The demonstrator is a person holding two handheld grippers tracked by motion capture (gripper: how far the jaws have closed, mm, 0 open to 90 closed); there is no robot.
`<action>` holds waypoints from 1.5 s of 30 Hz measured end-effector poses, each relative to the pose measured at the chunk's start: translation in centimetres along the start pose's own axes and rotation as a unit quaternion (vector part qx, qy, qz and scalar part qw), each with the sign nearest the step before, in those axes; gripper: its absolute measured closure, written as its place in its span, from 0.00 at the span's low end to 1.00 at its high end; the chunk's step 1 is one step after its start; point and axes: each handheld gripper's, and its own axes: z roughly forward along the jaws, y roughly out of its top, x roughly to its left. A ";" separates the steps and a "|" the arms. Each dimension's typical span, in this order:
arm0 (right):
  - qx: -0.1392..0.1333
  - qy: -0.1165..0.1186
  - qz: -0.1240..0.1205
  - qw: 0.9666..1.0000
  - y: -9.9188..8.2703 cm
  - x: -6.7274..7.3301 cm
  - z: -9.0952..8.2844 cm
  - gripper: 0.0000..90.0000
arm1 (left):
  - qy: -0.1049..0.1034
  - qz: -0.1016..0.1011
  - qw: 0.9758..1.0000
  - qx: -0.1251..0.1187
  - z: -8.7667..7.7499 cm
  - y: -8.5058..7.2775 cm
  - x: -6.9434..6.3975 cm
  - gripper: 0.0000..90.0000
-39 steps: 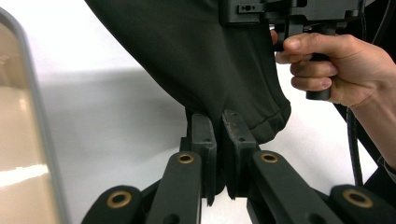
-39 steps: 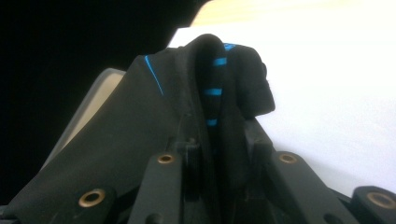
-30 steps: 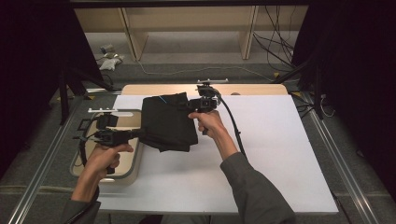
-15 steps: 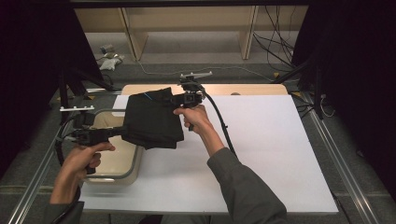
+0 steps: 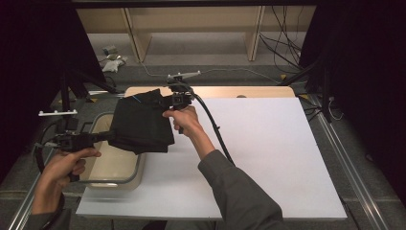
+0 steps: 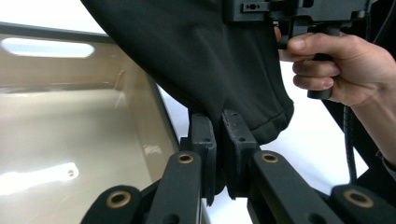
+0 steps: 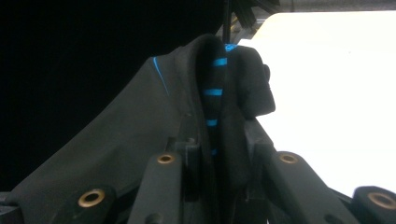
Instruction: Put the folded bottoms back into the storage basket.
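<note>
1. High view: a folded black garment (image 5: 141, 124) is hanging in the air between the two grippers, above the left part of the white table surface (image 5: 268, 153) and partly over a beige plastic tub (image 5: 117, 175).
2. The left gripper (image 5: 107, 136) is pinching the garment's lower left edge; the person's left hand (image 5: 64, 165) is gripping its handle at the table's left side.
3. The right gripper (image 5: 165, 101) is clamping the garment's upper right corner; the right hand (image 5: 184, 120) is holding its handle just beside the cloth.
4. Left gripper view: the jaws of the left gripper (image 6: 219, 135) are standing almost together, with a hemmed fold of the black garment (image 6: 196, 56) squeezed between them. The tub (image 6: 70, 135) is lying below and to the left.
5. Right gripper view: the right gripper (image 7: 217, 140) is closing tightly on bunched fabric of the garment (image 7: 140, 130), which is showing blue stitching (image 7: 214, 92) along the pinched ridge.
</note>
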 end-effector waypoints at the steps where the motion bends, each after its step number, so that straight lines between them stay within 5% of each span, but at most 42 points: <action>1: 0.001 0.000 -0.001 1.000 0.0 0.2 0.2 0.82 | 0.000 0.001 1.000 0.000 -0.2 0.0 0.1 0.94; 19: 0.014 -0.001 -0.014 1.000 0.0 2.6 2.8 0.82 | 0.026 -0.008 1.000 0.006 -2.1 -0.5 2.0 0.94; 23: 0.017 -0.001 -0.015 1.000 -0.2 3.2 3.5 0.82 | 0.048 -0.007 0.999 0.014 -2.3 -0.6 2.4 0.94; 45: 0.039 -0.013 -0.022 0.999 -1.3 4.5 6.3 0.81 | 0.052 -0.049 0.997 0.026 -2.9 -1.9 5.9 0.93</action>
